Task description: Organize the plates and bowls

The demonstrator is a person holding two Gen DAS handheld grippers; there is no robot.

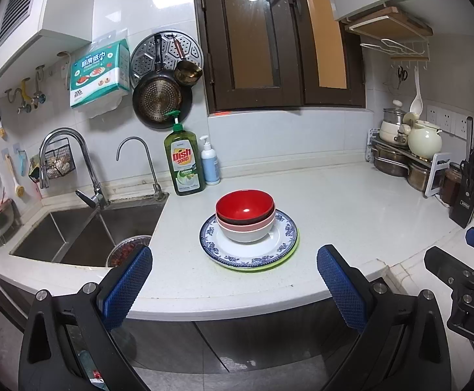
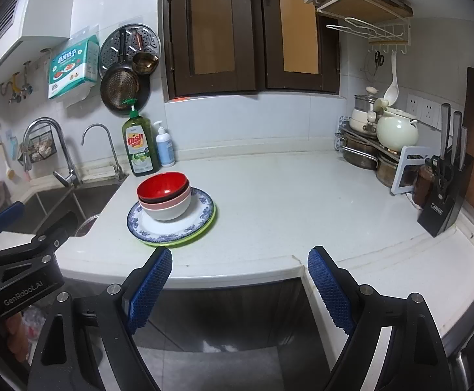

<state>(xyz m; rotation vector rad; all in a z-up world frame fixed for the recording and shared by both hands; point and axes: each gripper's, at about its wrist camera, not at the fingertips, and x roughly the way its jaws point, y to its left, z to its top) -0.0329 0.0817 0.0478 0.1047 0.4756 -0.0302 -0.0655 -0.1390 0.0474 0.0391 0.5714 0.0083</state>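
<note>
A red bowl (image 1: 245, 203) sits nested on a pink bowl (image 1: 246, 225) and a white bowl (image 1: 246, 234). The bowls stand on a blue-patterned white plate (image 1: 233, 254) that lies on a green plate (image 1: 294, 250) on the white counter. The same stack shows in the right wrist view, with the red bowl (image 2: 162, 184) on top and the patterned plate (image 2: 201, 210) under it. My left gripper (image 1: 235, 275) is open and empty, held off the counter's front edge before the stack. My right gripper (image 2: 240, 272) is open and empty, right of the stack.
A steel sink (image 1: 83, 228) with two taps lies left of the stack. A dish soap bottle (image 1: 184, 159) and a pump bottle (image 1: 210, 161) stand behind it. Pots and a teapot (image 2: 396, 133) fill the back right corner beside a knife block (image 2: 445, 198).
</note>
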